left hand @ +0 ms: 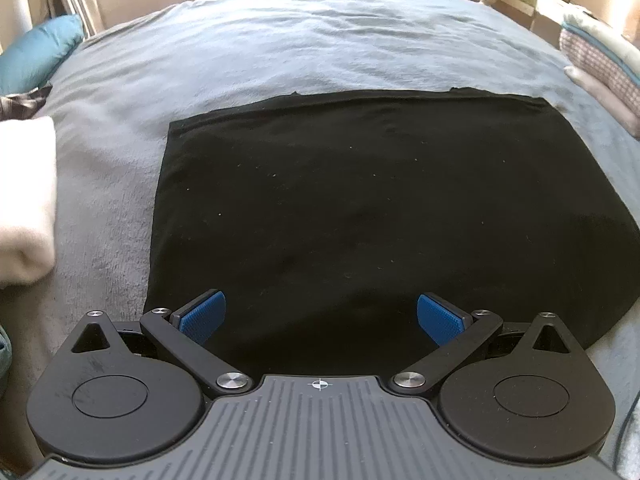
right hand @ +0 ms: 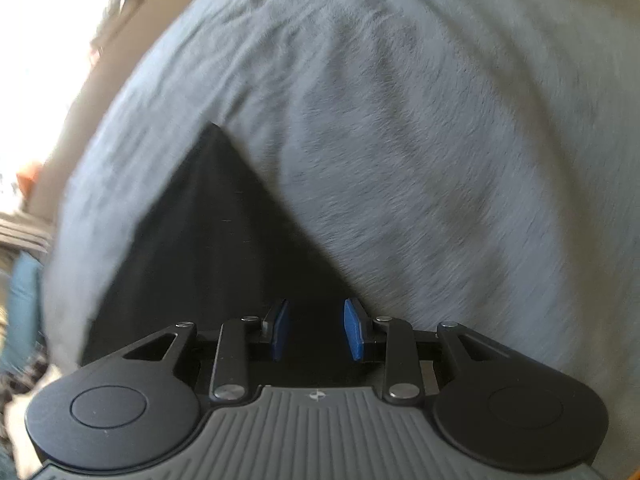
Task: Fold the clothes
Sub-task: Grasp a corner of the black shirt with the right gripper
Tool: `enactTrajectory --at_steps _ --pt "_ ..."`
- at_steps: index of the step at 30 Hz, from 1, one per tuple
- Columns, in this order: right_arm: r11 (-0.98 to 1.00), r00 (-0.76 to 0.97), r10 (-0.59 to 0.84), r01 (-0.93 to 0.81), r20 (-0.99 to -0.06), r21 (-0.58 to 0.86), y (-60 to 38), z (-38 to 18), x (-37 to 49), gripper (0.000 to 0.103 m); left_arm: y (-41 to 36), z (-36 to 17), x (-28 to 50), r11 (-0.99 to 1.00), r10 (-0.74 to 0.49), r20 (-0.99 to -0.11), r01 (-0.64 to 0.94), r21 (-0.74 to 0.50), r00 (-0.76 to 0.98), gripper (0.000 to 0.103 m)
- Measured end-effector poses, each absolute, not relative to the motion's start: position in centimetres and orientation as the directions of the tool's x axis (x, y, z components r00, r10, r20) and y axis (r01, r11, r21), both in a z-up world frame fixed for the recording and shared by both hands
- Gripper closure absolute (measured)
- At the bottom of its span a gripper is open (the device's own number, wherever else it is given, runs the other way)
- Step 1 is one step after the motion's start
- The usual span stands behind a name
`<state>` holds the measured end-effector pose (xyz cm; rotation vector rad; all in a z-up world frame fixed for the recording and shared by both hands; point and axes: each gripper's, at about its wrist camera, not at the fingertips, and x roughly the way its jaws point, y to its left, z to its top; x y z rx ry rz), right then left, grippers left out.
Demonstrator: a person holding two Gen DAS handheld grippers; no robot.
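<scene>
Nearest the lens, the left hand-held gripper point(left hand: 321, 318) hangs with its blue pads point(left hand: 202, 315) spread wide and nothing between them, low over the near edge of the one black garment point(left hand: 352, 208). That garment lies flat on the bed point(left hand: 280, 44), a broad, neat-edged dark panel on the grey-blue blanket, its far edge straight and its corners square; it could be spread for a fold or already folded once, and the views do not say which. It looks like thin, soft knit: light, limp, likely to sag and drag on the fleecy blanket, so I judge corners and edges the best holds, pinched through all layers. The right hand-held gripper point(right hand: 317, 330) sits over a pointed corner of the same garment point(right hand: 208, 240), its pads point(right hand: 352, 328) parted by a narrower gap, empty as far as the blurred view shows. By count: one black garment, two grippers, one white folded cloth point(left hand: 24, 196) at the left, one teal pillow point(left hand: 36, 52), and a stack of textiles point(left hand: 600, 60) at the right.
</scene>
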<state>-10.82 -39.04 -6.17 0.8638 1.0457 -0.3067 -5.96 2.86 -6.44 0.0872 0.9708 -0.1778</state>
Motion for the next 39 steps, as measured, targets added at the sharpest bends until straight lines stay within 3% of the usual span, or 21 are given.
enactTrajectory --at_steps 6,12,17,23,25,28,39 --pt "0.536 0.509 0.165 0.673 -0.845 0.51 -42.4 -5.4 -14.6 0.07 2.9 -6.3 -6.3 0.977 -0.145 -0.812 0.212 -0.028 0.565 0.0" --pt "0.445 0.475 0.271 0.71 -0.838 0.546 -43.4 -6.6 -15.7 0.069 2.5 -4.8 -10.1 0.876 -0.423 -0.693 0.46 -0.148 0.583 0.0" --pt "0.384 0.476 0.353 0.711 -0.805 0.589 -43.2 -7.8 -15.1 0.069 1.8 -6.0 -12.5 0.839 -0.439 -0.713 0.534 -0.108 0.546 0.001" --pt "0.344 0.503 0.364 0.71 -0.784 0.615 -43.1 -8.6 -14.6 0.072 3.3 -6.6 -12.8 0.812 -0.519 -0.688 0.545 -0.21 0.508 0.004" --pt "0.33 0.512 0.368 0.709 -0.776 0.623 -43.0 -8.8 -14.5 0.085 3.7 -7.0 -12.9 0.813 -0.522 -0.689 0.539 -0.223 0.503 0.005" --pt "0.309 0.525 0.373 0.707 -0.765 0.636 -43.0 -9.2 -14.3 0.098 4.3 -7.4 -12.6 0.813 -0.534 -0.691 0.519 -0.263 0.487 0.005" --pt "0.349 0.619 0.429 0.558 -0.657 0.753 -44.5 -9.7 -14.8 0.1 6.0 -8.2 -11.6 0.806 -0.567 -0.692 0.473 -0.354 0.448 0.005"
